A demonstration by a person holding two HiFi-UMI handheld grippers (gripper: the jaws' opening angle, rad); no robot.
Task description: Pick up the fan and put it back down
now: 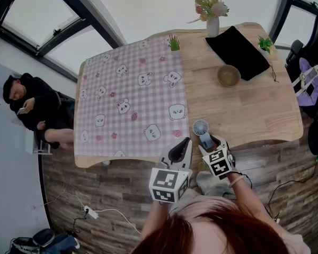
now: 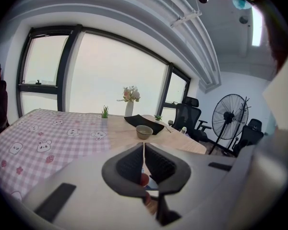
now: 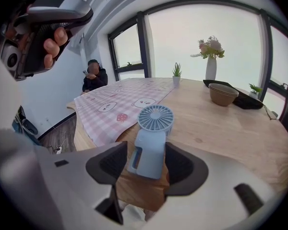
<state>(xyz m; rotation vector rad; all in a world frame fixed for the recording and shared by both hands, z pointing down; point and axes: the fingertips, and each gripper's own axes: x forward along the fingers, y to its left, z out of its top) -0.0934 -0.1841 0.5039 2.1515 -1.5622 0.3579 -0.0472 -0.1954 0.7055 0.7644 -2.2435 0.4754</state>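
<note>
A small light-blue hand fan [image 3: 151, 138] lies on the wooden table [image 1: 254, 110] at its near edge, round head pointing away from me; in the head view the fan [image 1: 201, 128] sits just right of the pink checked cloth [image 1: 132, 99]. My right gripper [image 3: 146, 162] stands around the fan's handle, with a gap showing between the left pad and the handle. From above, the right gripper [image 1: 209, 142] is at the table edge. My left gripper [image 1: 181, 147] hovers beside it, off the table edge, its jaws [image 2: 144, 152] together and holding nothing.
A brown bowl [image 1: 229, 75], a black pouch [image 1: 237, 52], a flower vase [image 1: 212, 17] and two small plants [image 1: 174, 42] stand at the far side. A person sits at the left [image 1: 32, 110]. A standing fan [image 2: 230, 116] and office chairs stand to the right.
</note>
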